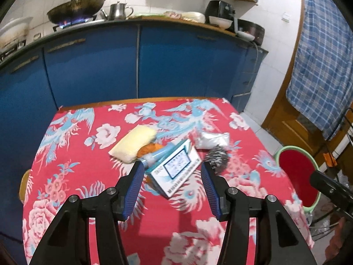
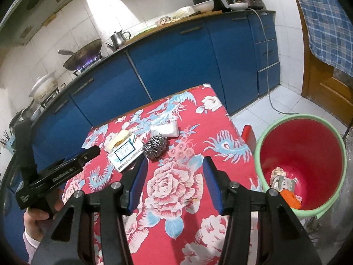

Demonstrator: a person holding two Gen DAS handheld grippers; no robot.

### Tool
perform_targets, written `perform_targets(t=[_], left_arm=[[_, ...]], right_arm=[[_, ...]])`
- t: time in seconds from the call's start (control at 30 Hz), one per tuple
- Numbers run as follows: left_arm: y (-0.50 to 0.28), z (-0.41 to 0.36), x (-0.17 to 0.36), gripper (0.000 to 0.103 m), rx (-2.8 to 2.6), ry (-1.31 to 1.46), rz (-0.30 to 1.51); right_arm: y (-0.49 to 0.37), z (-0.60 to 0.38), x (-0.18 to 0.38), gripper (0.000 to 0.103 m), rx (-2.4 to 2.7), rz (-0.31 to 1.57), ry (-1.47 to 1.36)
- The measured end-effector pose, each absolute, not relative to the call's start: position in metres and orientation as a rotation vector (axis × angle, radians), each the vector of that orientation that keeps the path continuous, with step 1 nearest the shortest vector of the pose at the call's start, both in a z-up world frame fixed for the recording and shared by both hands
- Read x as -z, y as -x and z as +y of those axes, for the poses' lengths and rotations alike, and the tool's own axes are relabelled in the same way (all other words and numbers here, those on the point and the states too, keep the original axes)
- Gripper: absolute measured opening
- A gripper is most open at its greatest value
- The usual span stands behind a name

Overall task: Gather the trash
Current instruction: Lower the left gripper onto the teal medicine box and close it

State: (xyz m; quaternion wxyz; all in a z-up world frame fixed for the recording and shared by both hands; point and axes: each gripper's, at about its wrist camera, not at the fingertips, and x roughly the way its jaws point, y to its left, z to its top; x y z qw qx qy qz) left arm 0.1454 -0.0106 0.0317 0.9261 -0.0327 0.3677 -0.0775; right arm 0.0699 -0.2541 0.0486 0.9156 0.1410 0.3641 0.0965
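Red floral cloth (image 1: pixel 72 176) with blue birds and pale roses, covering the tabletop. Near its far middle, a cluster of litter: white carton (image 1: pixel 176 167) with blue printed panel, tilted, resting partly on a pale blue tube (image 1: pixel 158 154); yellow sponge (image 1: pixel 133 143) at the left, touching an orange scrap (image 1: pixel 149 149); steel wool scourer (image 1: pixel 217 155) just right of the carton; silvery-white packet (image 1: pixel 211 140) behind the scourer.

Left gripper (image 1: pixel 171 172): fingers (image 1: pixel 134 185) spread, blue pads on either side of the carton, no contact visible; carton between them but not pinched. In the right wrist view, same gripper (image 2: pixel 88 153) seen from the side at the left edge of the cloth, held by a hand (image 2: pixel 37 215) with a light sleeve, tip near the carton (image 2: pixel 125 153).

Right gripper (image 2: pixel 174 174): fingers (image 2: pixel 138 183) spread, nothing between them, bare cloth below; scourer (image 2: pixel 154 146) just beyond the left finger's tip, packet (image 2: pixel 164 129) farther back.

Green-rimmed bucket (image 2: pixel 260 154) with red interior, on the floor beside the right edge of the tabletop; at its bottom, an orange piece (image 2: pixel 291 198) and crumpled pale scraps (image 2: pixel 281 180).

Background: blue cabinets (image 1: pixel 176 61), wok (image 1: pixel 76 8) over a lit burner, metal kettle (image 1: pixel 118 11), checked blue cloth (image 1: pixel 324 55) hanging on a wooden door.
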Motion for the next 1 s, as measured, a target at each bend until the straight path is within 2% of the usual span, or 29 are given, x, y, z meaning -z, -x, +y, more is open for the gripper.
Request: perform_targets(t=[0.67,1.0], left_arm=[[-0.184,0.002,0.03,0.057,0.177,0.172,0.862],[-0.193,0.004,0.041,0.057,0.211,0.245,0.832]], right_arm=[[-0.091,-0.245,-0.023,0.054,-0.184,0.82,-0.277],[-0.099,-0.239,-0.017,0.054,-0.189,0.842,-0.263]])
